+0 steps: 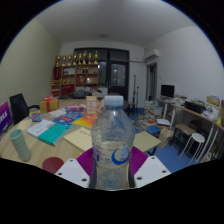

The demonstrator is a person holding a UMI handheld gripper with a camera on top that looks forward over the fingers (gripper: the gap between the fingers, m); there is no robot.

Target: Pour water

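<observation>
While the water bottle (113, 140) stands upright between the gripper (112, 166) fingers, nothing suggests that pouring has begun: its white cap looks to be on and the clear body shows no tilt. I judge the task to be at its early stage, with the bottle taken in hand and the carry, the tilt and the pour itself all left to do. Whether the cap must come off first I cannot say from this view.

As for the tool, its two white fingers sit at about five and seven o'clock of the bottle's base, and the purple pads (87, 159) lie against the bottle's flanks on both sides with no gap that I can make out, so the fingers seem clenched on it, though the lower part of the bottle is dim and the contact is hard to confirm.

A likely receiver is the pale green cup (20, 144) at about nine o'clock of the bottle, standing on the wooden table (40, 150), with a dark red round thing (52, 163) nearer, at about eight o'clock. Beyond the bottle, at eleven o'clock, papers and coloured folders (55, 131) clutter the table.
</observation>
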